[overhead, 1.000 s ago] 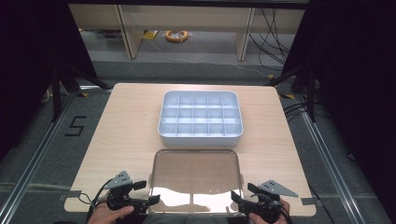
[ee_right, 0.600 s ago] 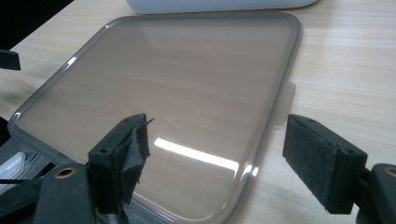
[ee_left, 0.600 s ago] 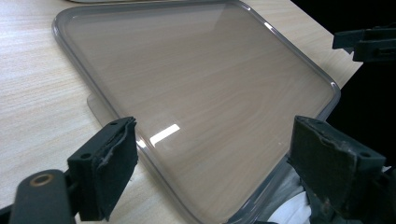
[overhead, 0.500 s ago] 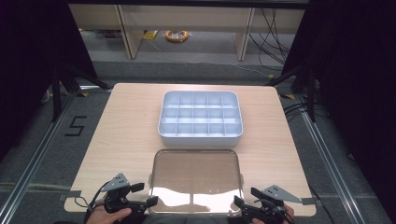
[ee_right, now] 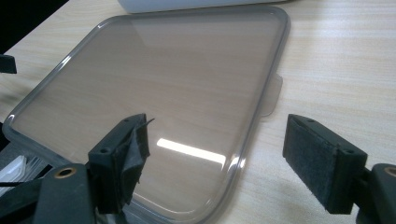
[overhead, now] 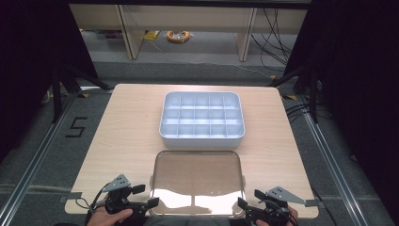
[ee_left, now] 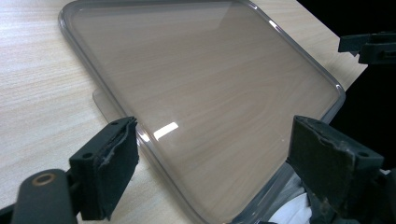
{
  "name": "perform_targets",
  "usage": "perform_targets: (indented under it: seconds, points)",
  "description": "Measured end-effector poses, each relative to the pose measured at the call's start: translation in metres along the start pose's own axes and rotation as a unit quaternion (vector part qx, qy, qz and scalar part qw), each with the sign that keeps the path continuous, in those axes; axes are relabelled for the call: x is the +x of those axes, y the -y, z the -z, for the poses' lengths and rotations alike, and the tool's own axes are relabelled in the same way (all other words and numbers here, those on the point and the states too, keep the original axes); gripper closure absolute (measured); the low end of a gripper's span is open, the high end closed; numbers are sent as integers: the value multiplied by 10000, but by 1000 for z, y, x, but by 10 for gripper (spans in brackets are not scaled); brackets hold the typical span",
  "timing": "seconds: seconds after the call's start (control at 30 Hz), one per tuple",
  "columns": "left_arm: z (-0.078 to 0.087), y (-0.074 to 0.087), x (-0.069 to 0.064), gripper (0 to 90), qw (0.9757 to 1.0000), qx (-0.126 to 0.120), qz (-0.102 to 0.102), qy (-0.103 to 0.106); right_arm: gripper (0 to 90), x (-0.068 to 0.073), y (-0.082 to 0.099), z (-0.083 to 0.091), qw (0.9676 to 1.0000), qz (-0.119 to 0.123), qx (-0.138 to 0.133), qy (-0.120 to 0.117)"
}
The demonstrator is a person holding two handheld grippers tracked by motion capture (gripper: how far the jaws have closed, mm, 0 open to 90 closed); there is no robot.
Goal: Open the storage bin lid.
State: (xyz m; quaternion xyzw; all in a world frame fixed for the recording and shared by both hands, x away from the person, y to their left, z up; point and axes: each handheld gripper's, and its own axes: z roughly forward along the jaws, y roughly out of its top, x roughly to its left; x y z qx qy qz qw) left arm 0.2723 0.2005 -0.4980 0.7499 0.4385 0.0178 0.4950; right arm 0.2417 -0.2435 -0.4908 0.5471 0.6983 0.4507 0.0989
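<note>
1. Left gripper (overhead: 146,197) down at the near left corner of the table (overhead: 127,136), held in a hand (overhead: 109,217). Jaws spread wide, nothing between the pads but air.
2. In the left gripper view (ee_left: 212,172), black pads far apart, with the clear lid's near edge running between them. Not pinching it. Cannot tell whether a pad touches the rim.
3. Right gripper (overhead: 241,203) down at the near right corner, also held in a hand (overhead: 291,215). Jaws wide open too, holding nothing.
4. In the right gripper view (ee_right: 219,158), one pad over the lid's corner, the other over bare wood beside it. Frayed cloth on the left pad.
5. Clear lid (overhead: 197,181) flat on the table, close to the near edge, right between both grippers.
6. See-through and a bit smoky grey, with round corners and a raised rim. Wood grain showing through it. Bright shine of light along the near part. Small clear tab sticking out at each side.
7. Pale blue tray (overhead: 164,120) with many little square boxes inside, in the middle of the table, just behind the lid.
</note>
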Motion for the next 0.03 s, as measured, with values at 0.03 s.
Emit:
perform_targets:
  seconds: [0.03]
  points:
    - [0, 0, 0, 155, 10000, 3, -1, -11, 235, -4, -1, 0, 9996, 257, -38, 69]
